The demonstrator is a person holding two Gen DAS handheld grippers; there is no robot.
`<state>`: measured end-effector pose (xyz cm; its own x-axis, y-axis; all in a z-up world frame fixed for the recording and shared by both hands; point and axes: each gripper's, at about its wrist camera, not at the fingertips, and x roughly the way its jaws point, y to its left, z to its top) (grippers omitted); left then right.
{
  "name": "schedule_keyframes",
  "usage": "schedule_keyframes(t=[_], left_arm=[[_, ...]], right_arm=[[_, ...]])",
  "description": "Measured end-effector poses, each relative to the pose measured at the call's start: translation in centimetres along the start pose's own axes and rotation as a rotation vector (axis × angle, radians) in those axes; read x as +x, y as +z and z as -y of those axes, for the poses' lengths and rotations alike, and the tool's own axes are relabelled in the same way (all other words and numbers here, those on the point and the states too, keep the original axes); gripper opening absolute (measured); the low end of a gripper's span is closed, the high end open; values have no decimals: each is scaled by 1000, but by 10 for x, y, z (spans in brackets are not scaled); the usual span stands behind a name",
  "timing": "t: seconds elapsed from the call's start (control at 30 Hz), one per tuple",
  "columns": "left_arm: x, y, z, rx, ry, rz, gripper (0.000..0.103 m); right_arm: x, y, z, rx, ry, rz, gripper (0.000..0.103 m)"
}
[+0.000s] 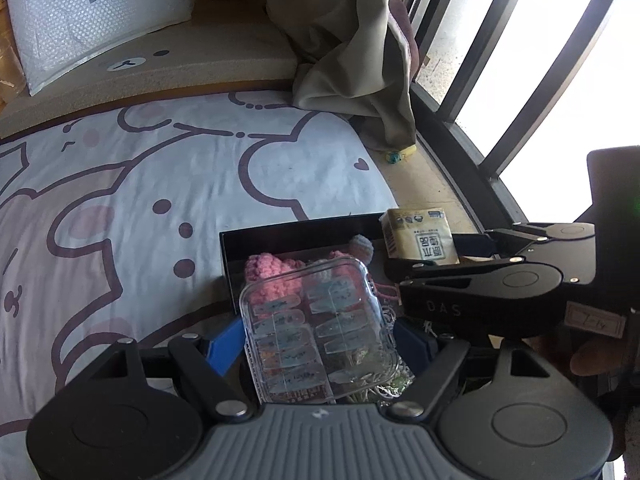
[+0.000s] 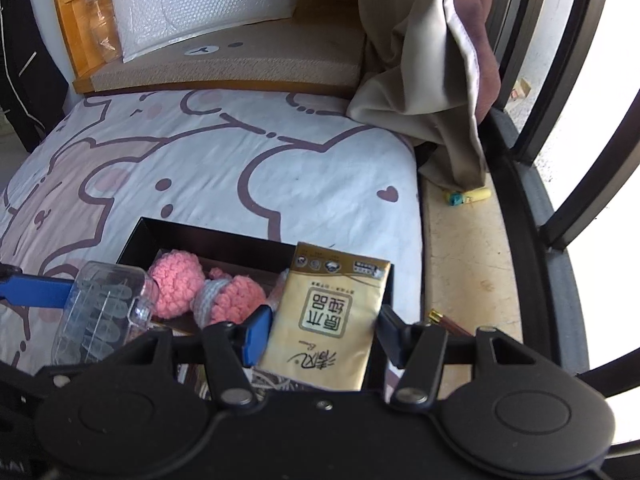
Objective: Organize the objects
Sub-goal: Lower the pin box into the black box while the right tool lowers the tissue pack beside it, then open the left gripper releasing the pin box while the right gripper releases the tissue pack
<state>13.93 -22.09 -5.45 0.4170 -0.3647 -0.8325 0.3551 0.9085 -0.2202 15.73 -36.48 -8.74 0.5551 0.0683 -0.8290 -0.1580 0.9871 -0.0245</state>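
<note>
In black box: pink crochet pieces; above it, tissue pack, clear case.

I see a bed with a white sheet printed with brown-outlined cartoon bears. An open black box rests directly on it at six o'clock; beige curtain fabric drapes onto its corner at two o'clock.

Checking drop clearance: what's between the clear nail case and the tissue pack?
Pink crochet pieces in the black box lie between the clear case and tissue pack; the right wrist view shows it.
</note>
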Motion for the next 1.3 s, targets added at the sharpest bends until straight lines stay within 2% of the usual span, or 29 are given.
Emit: schedule_keyframes(t=[0.07, 0.1, 0.17, 0.23, 0.47, 0.63, 0.67, 0.7, 0.9, 0.93, 0.97, 1.0, 1.03, 1.17, 1.3], left_arm=[[1, 0, 0, 2, 8, -2, 81], [1, 0, -1, 0, 8, -2, 81], [1, 1, -4, -11, 7, -2, 81], [0, 1, -5, -12, 11, 2, 81], [0, 0, -4, -8, 16, -3, 81], [0, 0, -5, -11, 5, -5, 81], [0, 0, -5, -10, 4, -5, 81], [1, -1, -5, -8, 3, -6, 81], [5, -4, -2, 2, 11, -30, 81], [6, -4, -1, 3, 14, -37, 81], [7, -5, -1, 3, 15, -44, 81], [8, -6, 0, 5, 15, -51, 81], [8, -7, 1, 9, 16, -58, 81], [11, -12, 6, 30, 18, -78, 81], [12, -15, 10, 55, 34, -87, 81]], right_arm=[[4, -1, -1, 7, 2, -3, 63], [5, -1, -2, 11, -13, -7, 72], [6, -3, -3, 13, -75, 2, 83], [4, -4, -1, 10, -75, 11, 83], [4, -2, 0, 26, 2, -15, 51], [16, -5, -6, 21, -20, -61, 41], [19, -7, -6, 26, -30, -71, 34], [23, -9, -4, 38, -44, -83, 31], [23, -14, -2, 97, -21, -83, 19], [21, -13, 0, 126, -12, -81, 19], [18, -12, 3, 168, -7, -73, 30], [14, -12, 6, 211, -9, -63, 45], [10, -12, 9, 242, -5, -56, 49], [-6, -14, 17, 329, 22, -31, 44], [-16, -22, 21, 375, 11, -37, 42]])
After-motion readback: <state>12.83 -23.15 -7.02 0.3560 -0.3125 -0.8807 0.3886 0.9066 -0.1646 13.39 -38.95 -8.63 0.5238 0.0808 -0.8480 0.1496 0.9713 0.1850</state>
